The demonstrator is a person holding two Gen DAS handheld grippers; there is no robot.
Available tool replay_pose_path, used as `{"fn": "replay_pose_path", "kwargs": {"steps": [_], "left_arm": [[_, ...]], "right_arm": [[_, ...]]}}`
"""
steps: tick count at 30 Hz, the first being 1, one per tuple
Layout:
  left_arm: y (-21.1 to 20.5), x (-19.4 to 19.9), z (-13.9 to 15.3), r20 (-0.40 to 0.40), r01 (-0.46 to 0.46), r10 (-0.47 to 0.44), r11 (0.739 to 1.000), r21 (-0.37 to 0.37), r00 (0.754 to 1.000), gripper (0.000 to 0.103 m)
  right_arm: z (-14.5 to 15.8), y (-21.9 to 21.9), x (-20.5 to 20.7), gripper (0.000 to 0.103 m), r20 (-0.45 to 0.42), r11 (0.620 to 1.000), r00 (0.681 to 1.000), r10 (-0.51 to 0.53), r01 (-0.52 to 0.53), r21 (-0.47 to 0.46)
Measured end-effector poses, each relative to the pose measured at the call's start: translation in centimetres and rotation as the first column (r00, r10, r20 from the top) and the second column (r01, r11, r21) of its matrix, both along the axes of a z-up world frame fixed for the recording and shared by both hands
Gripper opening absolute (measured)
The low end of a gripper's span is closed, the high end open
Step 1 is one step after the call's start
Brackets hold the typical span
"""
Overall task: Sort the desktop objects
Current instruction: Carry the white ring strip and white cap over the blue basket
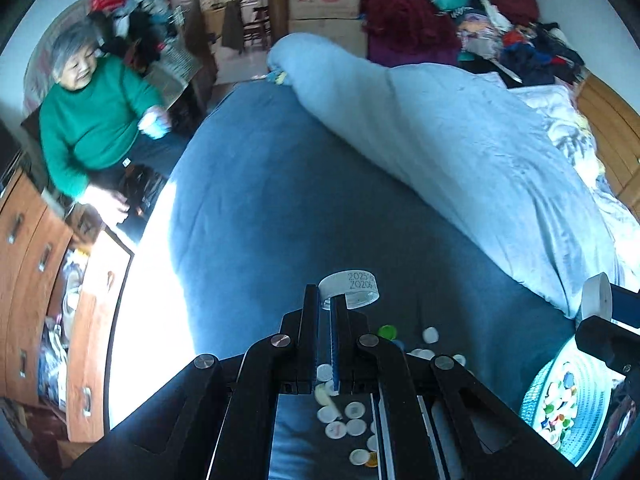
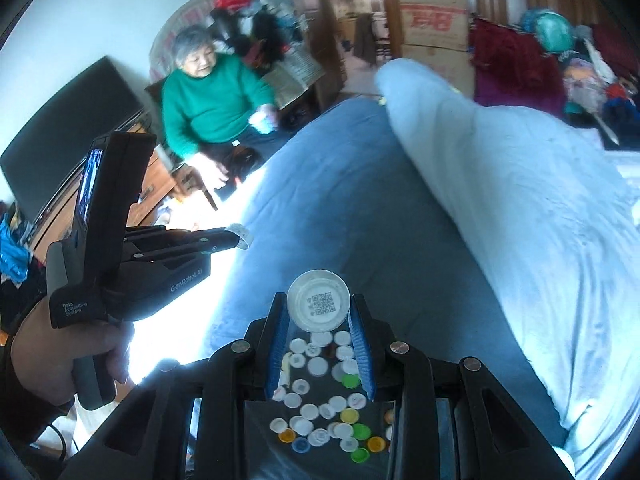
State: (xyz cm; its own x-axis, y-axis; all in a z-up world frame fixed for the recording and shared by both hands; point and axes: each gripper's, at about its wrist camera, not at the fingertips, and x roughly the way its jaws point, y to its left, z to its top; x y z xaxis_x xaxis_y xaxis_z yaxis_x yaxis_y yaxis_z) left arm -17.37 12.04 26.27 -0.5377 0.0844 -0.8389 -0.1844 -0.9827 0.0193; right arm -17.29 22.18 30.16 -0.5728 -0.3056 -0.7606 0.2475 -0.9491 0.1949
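Observation:
My left gripper (image 1: 327, 300) is shut on the rim of a white bottle cap (image 1: 352, 286) with a printed date, held above the blue bed sheet (image 1: 260, 200). It also shows in the right wrist view (image 2: 234, 240), still holding that cap (image 2: 242, 236). My right gripper (image 2: 319, 312) is shut on a larger white cap (image 2: 319, 305) with a QR code inside, gripped by its sides. Many loose caps (image 2: 320, 404), mostly white with some green, yellow and blue, lie on the sheet below both grippers (image 1: 344, 412).
A round light-blue basket (image 1: 576, 408) holding caps sits at the right by the right gripper's body. A rolled pale-blue duvet (image 1: 460, 160) lies across the bed. A seated person in a green sweater (image 1: 92, 120) is at the bed's left, near wooden drawers (image 1: 24, 240).

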Motion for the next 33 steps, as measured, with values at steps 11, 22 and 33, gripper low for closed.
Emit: {"fn": "replay_pose_path", "kwargs": {"steps": [11, 22, 33], "left_arm": [[8.8, 2.3, 1.9, -0.005, 0.189, -0.189, 0.982, -0.029, 0.982, 0.003], [20.4, 6.6, 2.7, 0.018, 0.439, -0.438, 0.898, -0.035, 0.899, 0.003], [30.7, 10.5, 2.6, 0.045, 0.635, -0.634, 0.772, -0.018, 0.772, 0.003]], "right_arm": [[1.1, 8.6, 5.2, 0.033, -0.002, 0.982, 0.982, -0.189, 0.189, -0.029], [1.6, 16.6, 11.7, 0.033, 0.017, 0.921, 0.921, -0.390, 0.390, -0.011], [1.7, 23.1, 17.9, 0.033, 0.040, 0.828, 0.828, -0.560, 0.559, 0.041]]}}
